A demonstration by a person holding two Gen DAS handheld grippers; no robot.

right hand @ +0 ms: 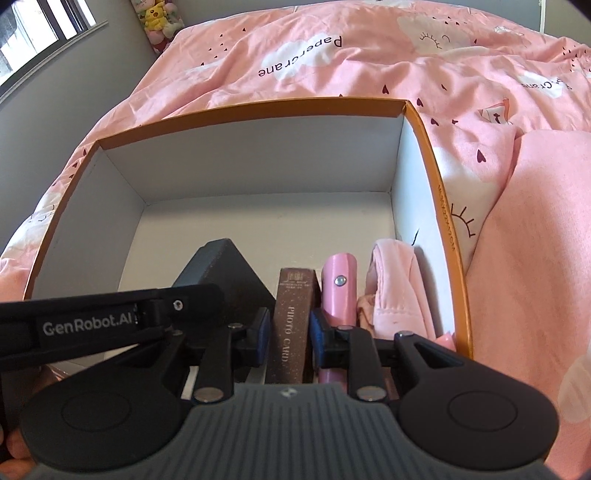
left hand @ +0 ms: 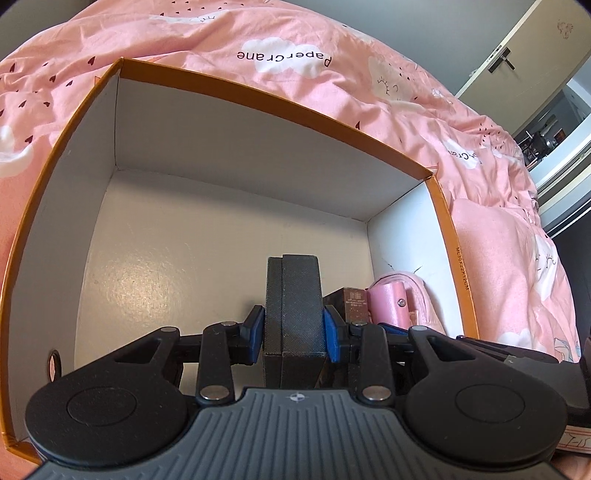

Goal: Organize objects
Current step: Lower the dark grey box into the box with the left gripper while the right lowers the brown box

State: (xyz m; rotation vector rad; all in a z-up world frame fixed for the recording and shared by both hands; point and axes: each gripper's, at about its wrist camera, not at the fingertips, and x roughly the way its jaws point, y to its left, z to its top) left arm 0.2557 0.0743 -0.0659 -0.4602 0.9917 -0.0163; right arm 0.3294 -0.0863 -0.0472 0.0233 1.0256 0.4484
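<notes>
An open orange-rimmed cardboard box [left hand: 258, 96] with white inside sits on a pink bed. My left gripper [left hand: 294, 334] is shut on an upright black textured box [left hand: 293, 295] inside it; that box also shows in the right wrist view [right hand: 225, 273]. My right gripper [right hand: 289, 334] is shut on a brown "PHOTO CARD" box [right hand: 293, 317], standing on edge beside the black box. To its right stand a pink cylinder-shaped case [right hand: 338, 288] and a folded pink cloth [right hand: 397, 295], against the box's right wall. The brown box [left hand: 356, 299] and pink case [left hand: 388, 299] show in the left view.
The pink "PaperCrane" duvet [right hand: 332, 48] surrounds the cardboard box [right hand: 258, 110]. The box's far and left floor [left hand: 184, 251] is bare white. A door [left hand: 517, 55] stands at the far right, a window [right hand: 40, 33] and plush toys [right hand: 159, 18] at the far left.
</notes>
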